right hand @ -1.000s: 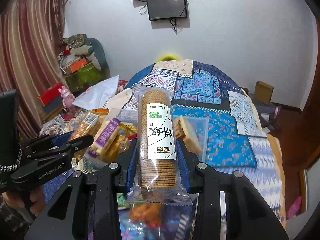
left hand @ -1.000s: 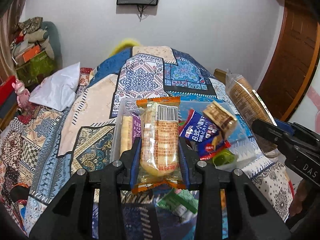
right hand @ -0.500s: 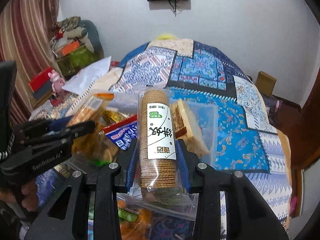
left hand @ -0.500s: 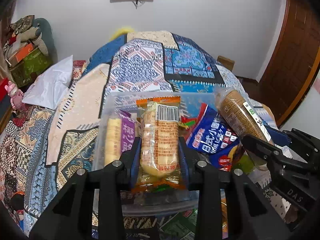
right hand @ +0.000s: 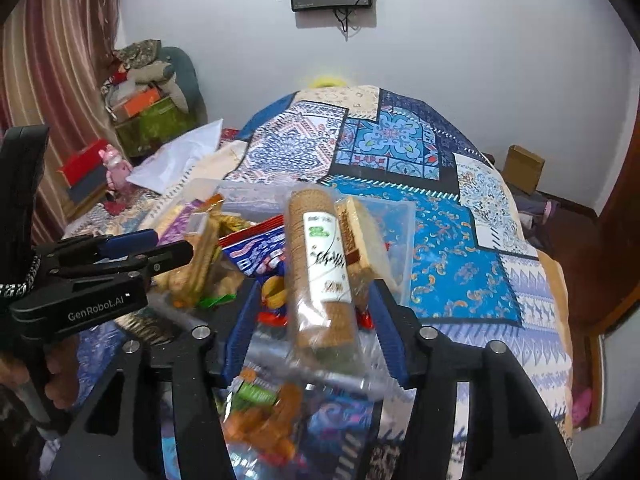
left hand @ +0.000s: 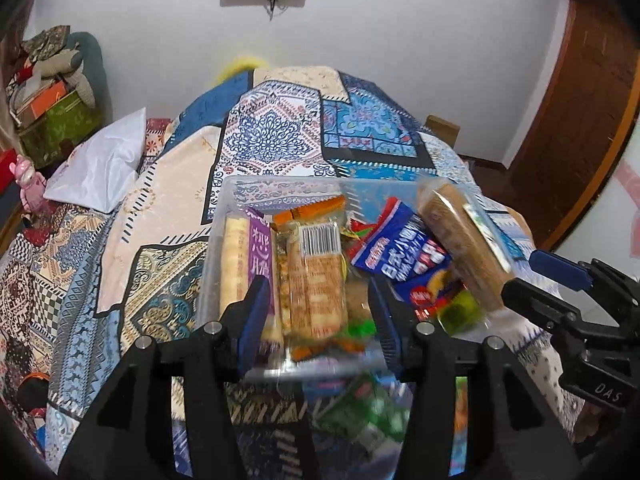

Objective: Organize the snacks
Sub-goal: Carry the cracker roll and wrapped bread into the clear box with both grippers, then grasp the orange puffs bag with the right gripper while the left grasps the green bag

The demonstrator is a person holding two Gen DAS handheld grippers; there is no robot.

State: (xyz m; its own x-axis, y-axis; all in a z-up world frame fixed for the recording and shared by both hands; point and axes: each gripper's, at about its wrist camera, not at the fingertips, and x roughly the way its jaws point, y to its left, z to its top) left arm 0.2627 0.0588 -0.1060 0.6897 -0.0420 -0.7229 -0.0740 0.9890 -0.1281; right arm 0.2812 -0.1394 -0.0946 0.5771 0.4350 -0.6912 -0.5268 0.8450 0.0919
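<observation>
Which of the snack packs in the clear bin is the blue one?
The flat blue pack with white lettering, lying in the clear bin between the orange-ended barcode pack and the round biscuit sleeve; the others are orange, purple or tan.

Blue patchwork bedspread (left hand: 280, 140), orange-ended biscuit pack (left hand: 316, 276), blue snack bag (left hand: 400, 256), purple packet (left hand: 260, 252).

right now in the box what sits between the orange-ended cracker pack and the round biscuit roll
In the left wrist view, a blue and red snack bag lies between the orange-ended cracker pack and the round biscuit roll, all in the clear box.
</observation>
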